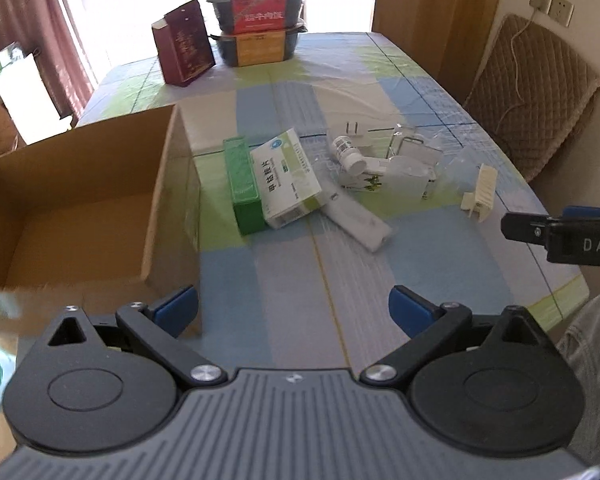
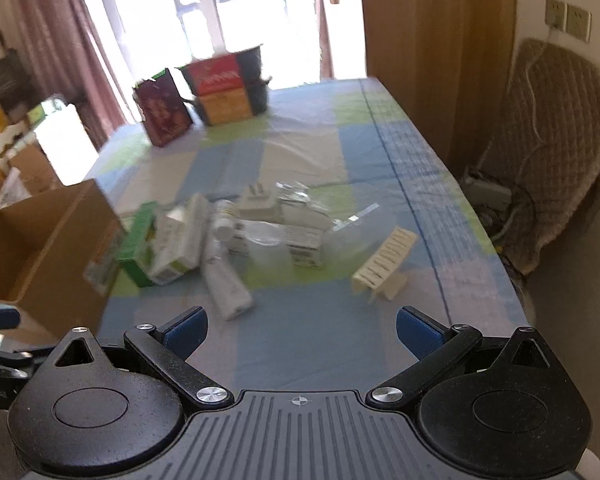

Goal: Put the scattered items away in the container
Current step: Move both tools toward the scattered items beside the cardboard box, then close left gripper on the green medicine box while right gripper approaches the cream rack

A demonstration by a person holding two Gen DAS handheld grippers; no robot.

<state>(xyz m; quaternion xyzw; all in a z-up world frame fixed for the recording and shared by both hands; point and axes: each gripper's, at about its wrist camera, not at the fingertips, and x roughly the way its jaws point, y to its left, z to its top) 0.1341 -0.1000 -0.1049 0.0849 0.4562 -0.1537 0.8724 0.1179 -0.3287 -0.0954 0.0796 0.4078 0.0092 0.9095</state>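
Note:
An open cardboard box [image 1: 80, 216] [image 2: 40, 248] stands at the table's left. To its right lies a scatter: a green box [image 1: 242, 184] [image 2: 138, 244], a white medicine box [image 1: 286, 180] [image 2: 180, 240], a white tube [image 1: 356, 216] [image 2: 226, 284], a pill bottle [image 1: 348, 154] [image 2: 224, 220], a white plug [image 1: 356, 130] [image 2: 256, 200], more white packets [image 1: 408, 168] and a cream plastic rack [image 1: 480, 192] [image 2: 384, 264]. My left gripper [image 1: 294, 308] is open and empty, near the box's corner. My right gripper [image 2: 302, 334] is open and empty, short of the tube; it also enters the left wrist view [image 1: 560, 236].
At the table's far end stand a dark red box [image 1: 184, 44] [image 2: 164, 108] and two stacked dark food trays [image 1: 258, 24] [image 2: 228, 88]. A padded chair [image 1: 532, 92] [image 2: 552, 152] stands to the right. More cartons sit on the floor at the left [image 2: 24, 152].

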